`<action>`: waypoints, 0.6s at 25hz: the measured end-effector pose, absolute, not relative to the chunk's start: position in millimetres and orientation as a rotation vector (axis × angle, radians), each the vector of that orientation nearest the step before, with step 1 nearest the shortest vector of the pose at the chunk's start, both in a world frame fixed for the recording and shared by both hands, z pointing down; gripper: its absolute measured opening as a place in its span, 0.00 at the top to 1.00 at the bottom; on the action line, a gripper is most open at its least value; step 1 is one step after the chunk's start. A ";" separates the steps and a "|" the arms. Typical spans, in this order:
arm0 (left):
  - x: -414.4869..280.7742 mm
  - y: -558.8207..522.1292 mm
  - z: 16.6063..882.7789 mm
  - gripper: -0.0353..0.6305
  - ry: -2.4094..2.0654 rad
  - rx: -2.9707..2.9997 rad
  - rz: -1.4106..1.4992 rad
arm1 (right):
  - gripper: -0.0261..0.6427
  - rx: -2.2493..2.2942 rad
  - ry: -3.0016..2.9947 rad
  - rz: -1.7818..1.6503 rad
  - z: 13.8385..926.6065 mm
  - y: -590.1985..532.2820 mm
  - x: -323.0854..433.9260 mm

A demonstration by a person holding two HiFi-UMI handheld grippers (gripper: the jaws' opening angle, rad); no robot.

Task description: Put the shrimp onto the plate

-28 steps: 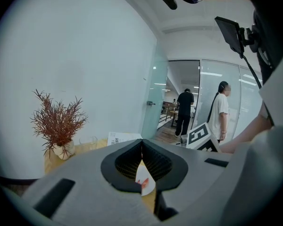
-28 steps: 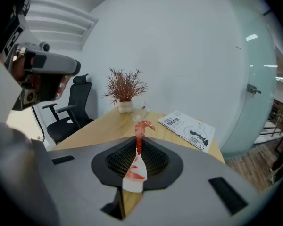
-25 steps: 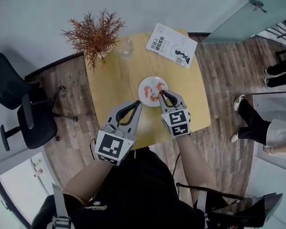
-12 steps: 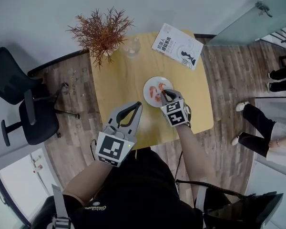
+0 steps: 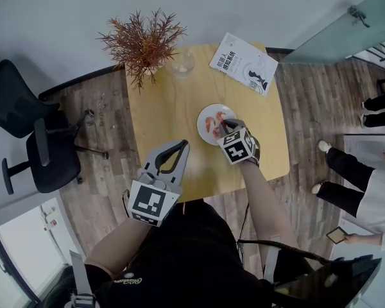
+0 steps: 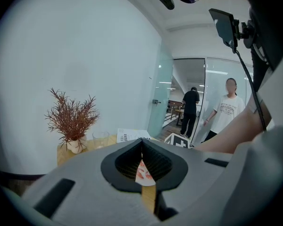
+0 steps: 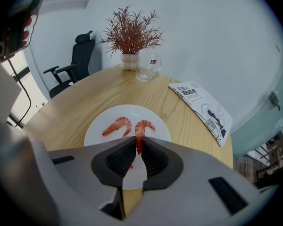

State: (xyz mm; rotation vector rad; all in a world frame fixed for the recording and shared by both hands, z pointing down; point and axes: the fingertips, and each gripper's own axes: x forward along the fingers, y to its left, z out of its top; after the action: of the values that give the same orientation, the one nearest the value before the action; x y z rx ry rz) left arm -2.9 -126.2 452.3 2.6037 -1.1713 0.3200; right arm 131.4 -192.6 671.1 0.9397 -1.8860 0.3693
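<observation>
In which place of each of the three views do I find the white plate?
Head view: plate right of centre on the table, partly under the right gripper.
Left gripper view: a sliver low at centre, seen between the jaws.
Right gripper view: centre, just beyond the jaws.
Shared landmark: the dried red plant beyond the plate.

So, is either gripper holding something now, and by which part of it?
The right gripper holds a shrimp by one end, pinched between the jaws; its curled body sticks out over the plate. The left gripper is shut on nothing.
</observation>
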 end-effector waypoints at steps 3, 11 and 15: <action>-5.3 -126.7 451.2 0.94 -1.180 2.601 0.312 | 0.91 0.916 -1.875 0.376 673.8 -193.9 131.5; -11.0 -129.5 449.7 0.94 -1.197 2.601 0.307 | 0.90 0.857 -1.821 0.392 684.2 -192.0 134.7; -9.8 -129.8 449.3 0.94 -1.193 2.604 0.307 | 0.89 0.846 -1.816 0.391 685.1 -192.0 135.0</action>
State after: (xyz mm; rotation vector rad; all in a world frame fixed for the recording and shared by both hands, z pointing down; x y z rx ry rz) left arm -9.8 -129.8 449.3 2.6037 -1.1934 0.3073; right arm 135.0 -192.0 685.1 0.8462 -1.8163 0.3906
